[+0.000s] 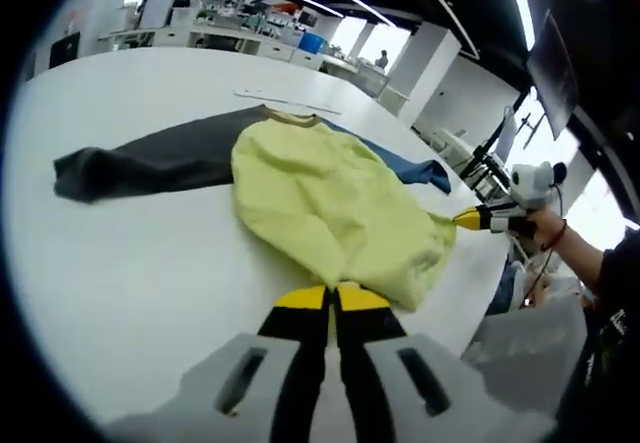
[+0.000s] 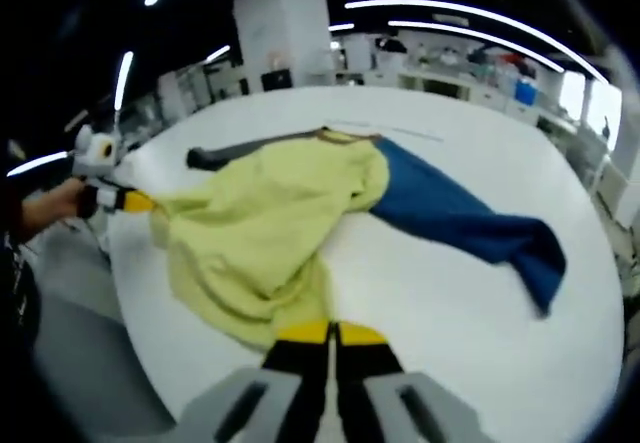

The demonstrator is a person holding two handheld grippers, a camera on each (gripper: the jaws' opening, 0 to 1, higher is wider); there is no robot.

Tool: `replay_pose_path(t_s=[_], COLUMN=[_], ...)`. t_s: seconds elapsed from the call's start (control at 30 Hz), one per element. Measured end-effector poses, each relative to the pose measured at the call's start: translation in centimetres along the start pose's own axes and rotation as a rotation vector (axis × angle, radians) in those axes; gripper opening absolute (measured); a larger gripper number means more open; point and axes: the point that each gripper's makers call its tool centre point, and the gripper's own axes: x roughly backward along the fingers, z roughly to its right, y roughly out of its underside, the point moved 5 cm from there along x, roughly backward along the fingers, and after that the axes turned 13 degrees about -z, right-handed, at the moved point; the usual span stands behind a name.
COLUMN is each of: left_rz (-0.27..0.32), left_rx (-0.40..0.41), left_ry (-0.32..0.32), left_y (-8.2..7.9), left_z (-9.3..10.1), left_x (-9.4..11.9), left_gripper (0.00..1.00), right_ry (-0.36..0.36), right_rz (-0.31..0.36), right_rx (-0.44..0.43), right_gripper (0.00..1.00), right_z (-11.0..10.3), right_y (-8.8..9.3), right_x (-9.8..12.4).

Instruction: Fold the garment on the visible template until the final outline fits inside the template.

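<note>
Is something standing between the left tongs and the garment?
Nothing visible does. The left tongs are already at the hem of the yellow garment, jaws together on its edge, on the white table.

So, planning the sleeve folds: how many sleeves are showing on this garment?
2: the dark grey sleeve spread to one side of the yellow body, the blue sleeve to the other.

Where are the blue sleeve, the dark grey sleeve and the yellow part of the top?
blue sleeve (image 2: 470, 225): right gripper view, middle of the sleeve.
dark grey sleeve (image 1: 150, 161): left gripper view, middle of the sleeve.
yellow body of the garment (image 1: 330, 203): left gripper view, centre of the yellow cloth.
</note>
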Motion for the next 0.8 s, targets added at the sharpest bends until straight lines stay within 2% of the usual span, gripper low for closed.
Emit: replay_pose_path(t_s=[0.37, 0.8], left_rz=[-0.056, -0.093], left_rx=[-0.004, 0.015], left_ry=[-0.044, -0.087], left_y=[1.1, 2.1], left_z=[-2.1, -3.8], left_x=[0.6, 0.9], left_gripper=[0.00, 0.00], right_ry=[0.025, 0.052], right_rz=[-0.050, -0.087], right_rx=[-0.014, -0.040], right_gripper=[0.00, 0.00], right_z=[-1.1, -1.6], right_y=[2.7, 4.3], right_x=[0.7, 0.9])
